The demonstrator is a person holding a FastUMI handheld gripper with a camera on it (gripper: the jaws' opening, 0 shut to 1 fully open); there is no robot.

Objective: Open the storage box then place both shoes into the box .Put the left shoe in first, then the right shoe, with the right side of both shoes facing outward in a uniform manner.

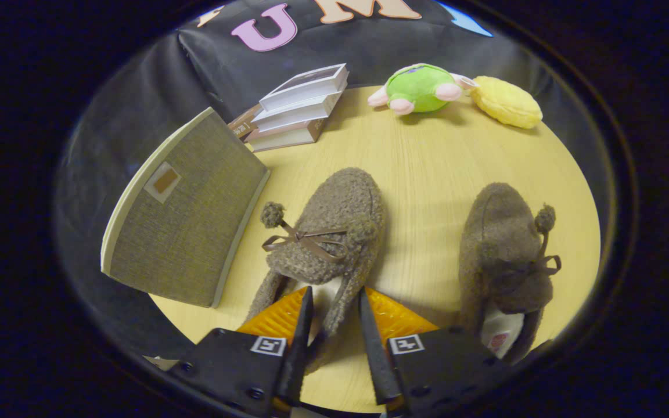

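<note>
Two brown fuzzy slippers with pom-pom bows lie on the round wooden table, toes pointing away from me. The left-hand shoe point(334, 223) is just ahead of my gripper point(334, 293). One finger reaches into its heel opening over the white lining, and the other stands outside its right side wall. That wall crosses the gap on a slant, and the fingers stand apart around it. The other shoe point(506, 244) lies to the right, clear of the fingers. The woven grey-brown storage box point(186, 215), with a cream rim and a small label tag, stands left of the shoes with its flap closed.
A stack of books point(297, 107) sits behind the box at the table's back. A green plush toy point(418, 88) and a yellow plush point(507, 102) lie at the far edge. Bare tabletop point(421, 168) runs between the two shoes.
</note>
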